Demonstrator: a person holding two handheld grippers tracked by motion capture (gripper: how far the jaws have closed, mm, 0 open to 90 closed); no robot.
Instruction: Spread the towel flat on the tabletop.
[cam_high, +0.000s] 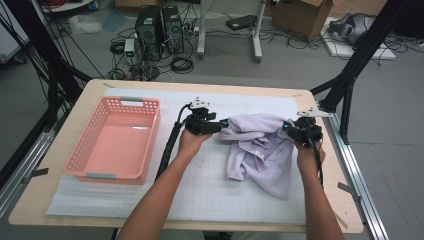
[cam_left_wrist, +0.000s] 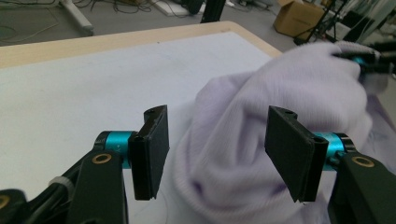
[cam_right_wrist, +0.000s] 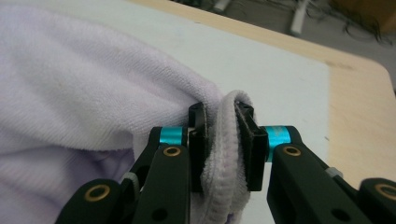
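I am spreading a lilac garment (cam_high: 260, 145) at centre right of the high view: right gripper (cam_right_wrist: 224, 144) clenching its edge, left gripper (cam_left_wrist: 217, 154) released, needing a fresh hold on the fabric next

Both grippers are black: the left gripper (cam_left_wrist: 212, 154) has flat rectangular jaw pads, teal collars and brass-coloured rivets. The right gripper (cam_right_wrist: 224, 147) matches it. In the high view, black cables trail from each and the person's forearms are bare.

A pink basket (cam_high: 116, 140) sits on the white mat (cam_high: 200, 195) at the desk's (cam_high: 65, 135) left side. Beyond stand computer towers (cam_high: 159, 30) and a cardboard box (cam_high: 300, 17).
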